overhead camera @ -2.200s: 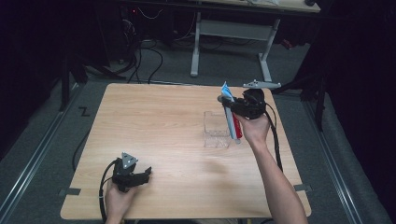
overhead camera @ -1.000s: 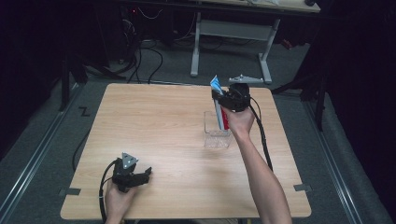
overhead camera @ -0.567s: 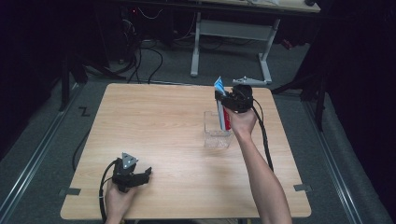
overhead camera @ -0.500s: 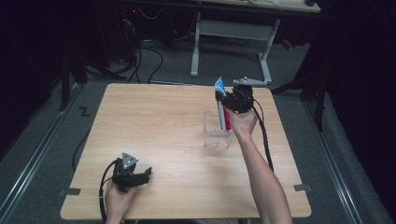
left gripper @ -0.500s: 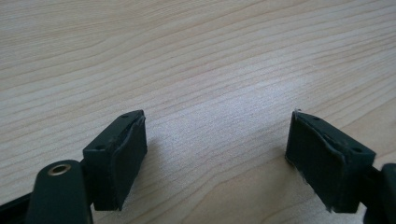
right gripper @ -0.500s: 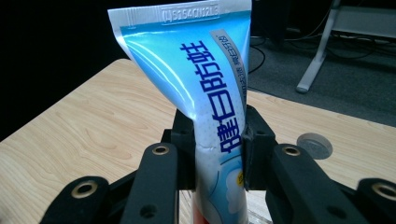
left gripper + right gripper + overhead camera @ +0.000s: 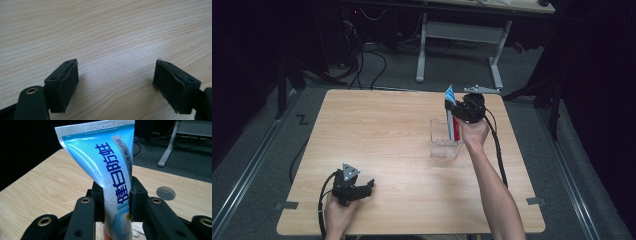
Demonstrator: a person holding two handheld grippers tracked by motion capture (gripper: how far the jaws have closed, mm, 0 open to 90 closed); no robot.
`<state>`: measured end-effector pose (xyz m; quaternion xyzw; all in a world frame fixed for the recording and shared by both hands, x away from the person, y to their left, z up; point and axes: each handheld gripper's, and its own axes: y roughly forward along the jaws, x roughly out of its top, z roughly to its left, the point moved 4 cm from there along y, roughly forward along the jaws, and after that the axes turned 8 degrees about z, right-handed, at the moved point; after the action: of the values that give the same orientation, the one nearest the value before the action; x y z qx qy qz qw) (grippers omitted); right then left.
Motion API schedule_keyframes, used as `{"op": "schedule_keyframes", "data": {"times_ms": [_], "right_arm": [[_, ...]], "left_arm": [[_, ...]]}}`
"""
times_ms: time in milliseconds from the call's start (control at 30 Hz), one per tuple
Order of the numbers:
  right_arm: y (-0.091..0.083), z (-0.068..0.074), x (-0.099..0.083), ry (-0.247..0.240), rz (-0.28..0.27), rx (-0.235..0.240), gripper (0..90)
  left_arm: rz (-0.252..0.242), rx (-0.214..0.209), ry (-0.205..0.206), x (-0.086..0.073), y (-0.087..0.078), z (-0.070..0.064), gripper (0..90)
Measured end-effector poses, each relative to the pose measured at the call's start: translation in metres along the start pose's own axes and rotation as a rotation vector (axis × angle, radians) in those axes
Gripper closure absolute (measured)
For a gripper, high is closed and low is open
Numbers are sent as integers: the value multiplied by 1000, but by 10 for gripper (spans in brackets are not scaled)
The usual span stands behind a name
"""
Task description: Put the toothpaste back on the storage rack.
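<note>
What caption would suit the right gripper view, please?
Right gripper clamps a blue toothpaste tube upright above the wooden table.

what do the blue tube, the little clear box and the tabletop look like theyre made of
The blue and white toothpaste tube looks like soft glossy plastic: it carries shiny highlights, a crimped flat end and a crease where the right gripper pinches it. The small clear box seems to be rigid transparent plastic, as the table shows through its walls. The light wooden tabletop shows matte wood grain, possibly laminate.
</note>
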<state>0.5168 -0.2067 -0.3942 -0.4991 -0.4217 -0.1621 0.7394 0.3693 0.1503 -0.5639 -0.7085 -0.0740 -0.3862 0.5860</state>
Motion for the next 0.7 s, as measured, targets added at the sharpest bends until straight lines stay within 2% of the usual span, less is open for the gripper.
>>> {"op": "schedule_keyframes", "data": {"times_ms": [167, 533, 700], "right_arm": [[1, 0, -3, -10, 16, -7, 709], [4, -9, -15, 20, 34, -2, 707], [4, -9, -16, 14, 36, -2, 706]], "left_arm": [[0, 0, 0, 0, 0, 0, 207], [0, 1, 0, 0, 0, 0, 207], [0, 1, -1, 0, 0, 0, 207]]}}
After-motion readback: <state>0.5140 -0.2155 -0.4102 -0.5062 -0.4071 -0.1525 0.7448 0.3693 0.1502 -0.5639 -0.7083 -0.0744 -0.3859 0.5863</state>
